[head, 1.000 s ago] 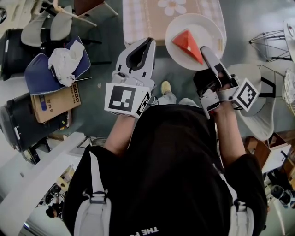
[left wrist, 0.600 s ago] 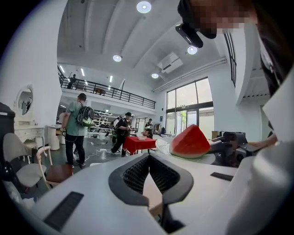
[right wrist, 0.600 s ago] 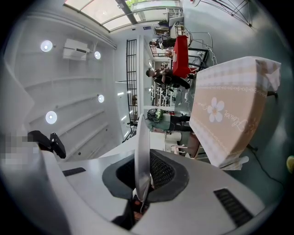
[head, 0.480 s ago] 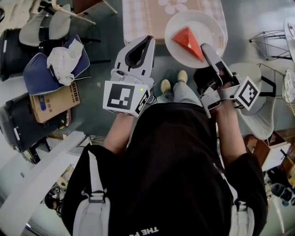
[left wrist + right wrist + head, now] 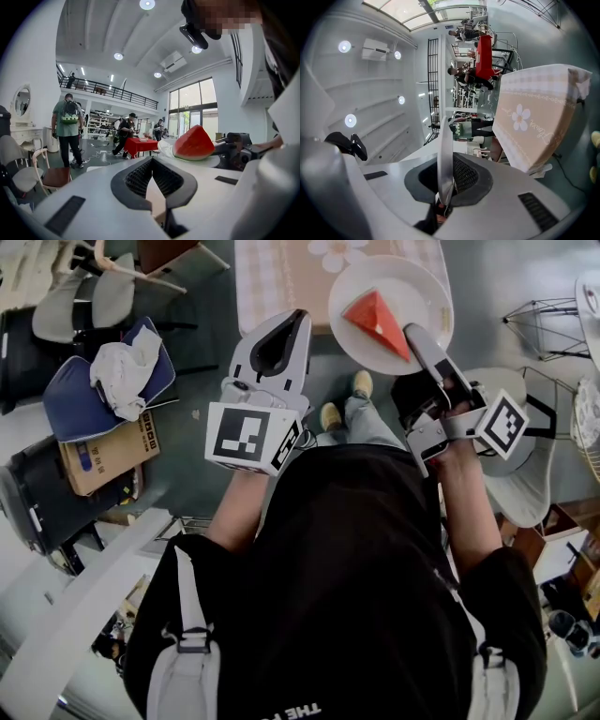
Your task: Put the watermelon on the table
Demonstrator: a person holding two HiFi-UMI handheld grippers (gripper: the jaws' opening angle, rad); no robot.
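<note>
One second on, I've carried the plate closer to the table: right tongs pinching its rim, watermelon aboard, left tongs closed, empty.

One watermelon, one plate.

The table is covered by a checked cloth with a flower print. A white plate over its near edge carries the watermelon wedge. On the grey floor stand chairs and wire stands.
</note>
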